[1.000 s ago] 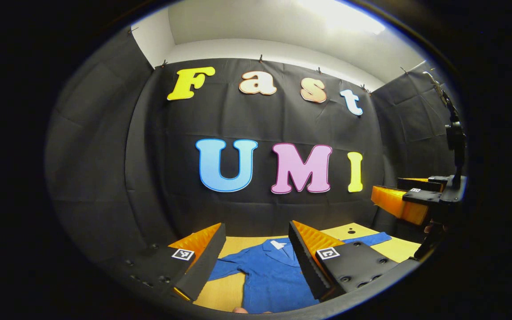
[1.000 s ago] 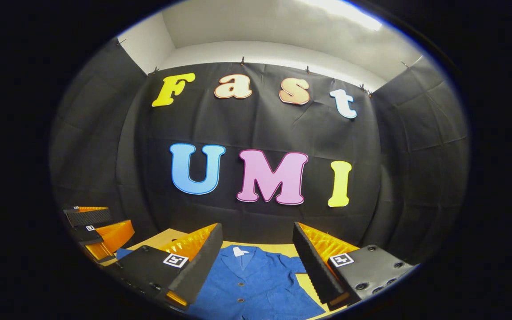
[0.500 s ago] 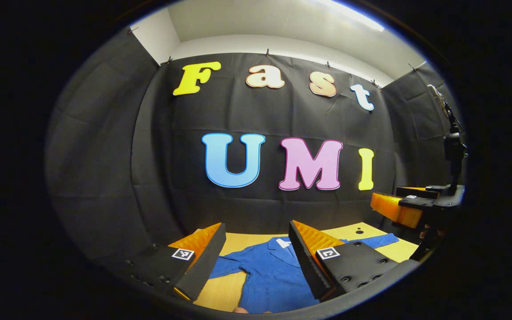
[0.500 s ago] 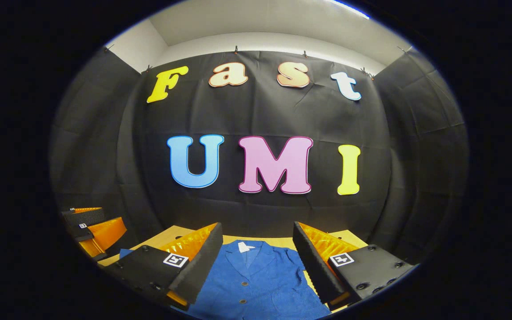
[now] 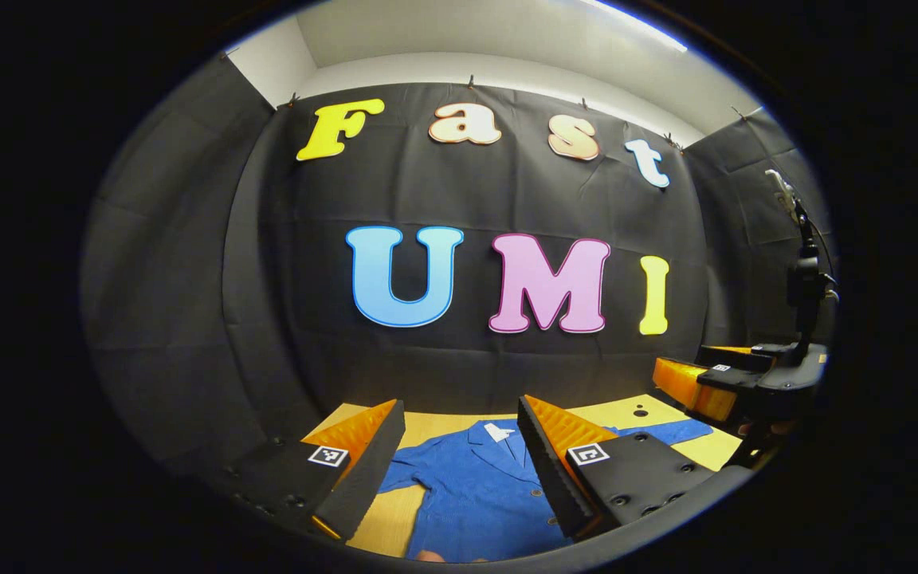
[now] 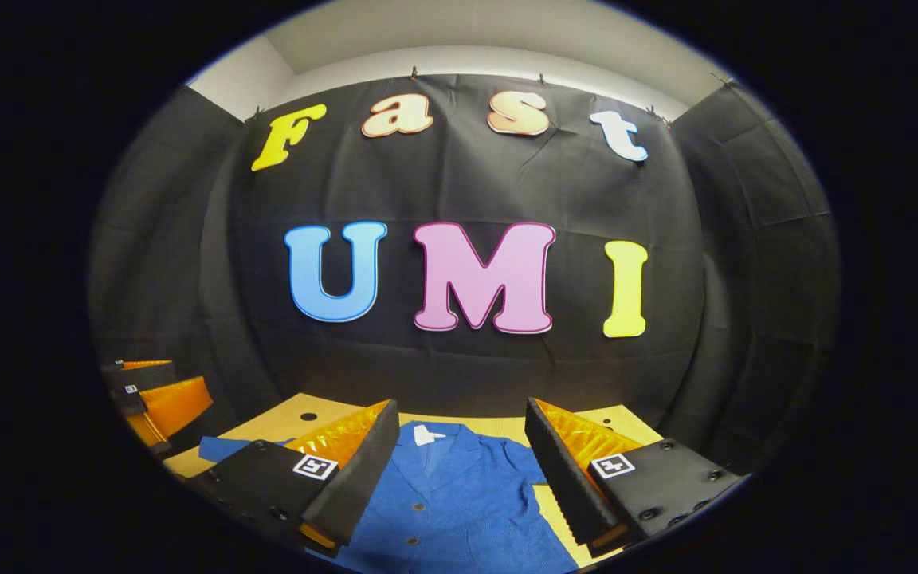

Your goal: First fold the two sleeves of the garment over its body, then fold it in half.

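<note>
On the table [image 5: 427, 510], a pale wooden top set against the black cloth wall [image 5: 188, 279], a blue jacket [image 5: 475, 494] lay spread flat, front up, with its collar toward the wall. Its sleeves were unfolded: in the left gripper view one sleeve [image 5: 403, 477] stretched out to the left and the other sleeve [image 5: 662, 431] ran off to the right, near a small dark hole [image 5: 641, 412] in the table. In the right gripper view the jacket's body [image 6: 443, 502] showed between the fingers, with small buttons [image 6: 417, 506] down its front and a white label [image 6: 424, 434] at the neck.

Both grippers hung above the jacket, touching nothing. The left gripper [image 5: 459, 446] stood with its jaws wide apart and empty, the collar visible in the gap. The right gripper [image 6: 459, 450] was likewise spread wide and held nothing; it also appeared at the right edge of the left gripper view [image 5: 706, 383], over the far sleeve.
</note>
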A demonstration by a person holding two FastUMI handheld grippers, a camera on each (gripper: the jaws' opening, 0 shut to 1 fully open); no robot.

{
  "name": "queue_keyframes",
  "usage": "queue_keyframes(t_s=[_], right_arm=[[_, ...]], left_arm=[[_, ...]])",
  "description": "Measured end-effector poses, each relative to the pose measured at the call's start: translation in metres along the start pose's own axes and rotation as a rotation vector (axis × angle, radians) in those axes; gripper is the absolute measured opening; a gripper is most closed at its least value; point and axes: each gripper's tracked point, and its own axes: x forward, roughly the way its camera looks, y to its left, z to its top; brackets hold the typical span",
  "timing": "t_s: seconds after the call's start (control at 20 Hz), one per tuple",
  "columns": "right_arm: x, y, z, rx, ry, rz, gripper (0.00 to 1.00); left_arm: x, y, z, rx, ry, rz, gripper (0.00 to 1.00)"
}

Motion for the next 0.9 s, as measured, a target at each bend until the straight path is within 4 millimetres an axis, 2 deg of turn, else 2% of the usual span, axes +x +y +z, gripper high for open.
queue_keyframes(t_s=[0.15, 0.25, 0.3, 0.4, 0.5, 0.55, 0.65, 0.7, 0.75, 0.9], right_arm=[[0.019, -0.01, -0.007, 0.045, 0.021, -0.003, 0.96], [0.032, -0.015, -0.013, 0.046, 0.036, 0.004, 0.99], [0.038, -0.02, -0.015, 0.036, 0.038, 0.006, 0.94], [0.05, -0.029, -0.02, 0.015, 0.037, 0.013, 0.94], [0.061, -0.037, -0.028, 0.009, 0.049, 0.014, 0.99], [0.068, -0.043, -0.035, 0.018, 0.069, 0.008, 0.95], [0.081, -0.055, -0.051, 0.05, 0.115, -0.008, 0.95], [0.087, -0.062, -0.059, 0.056, 0.133, -0.017, 0.99], [0.094, -0.07, -0.066, 0.057, 0.145, -0.027, 0.99], [0.116, -0.104, -0.084, 0.035, 0.162, -0.067, 1.0]], left_arm=[[0.006, -0.008, -0.007, 0.002, 0.019, 0.006, 0.82], [0.012, -0.013, -0.01, 0.001, 0.028, 0.019, 0.82], [0.015, -0.016, -0.011, -0.003, 0.031, 0.025, 0.82], [0.019, -0.023, -0.015, -0.007, 0.042, 0.036, 0.82], [0.026, -0.027, -0.018, -0.007, 0.053, 0.055, 0.82], [0.028, -0.03, -0.02, -0.011, 0.063, 0.065, 0.82], [0.034, -0.037, -0.022, -0.028, 0.073, 0.079, 0.82], [0.037, -0.041, -0.024, -0.032, 0.08, 0.081, 0.82], [0.04, -0.044, -0.026, -0.033, 0.089, 0.084, 0.82], [0.052, -0.056, -0.035, -0.039, 0.115, 0.088, 0.82]])
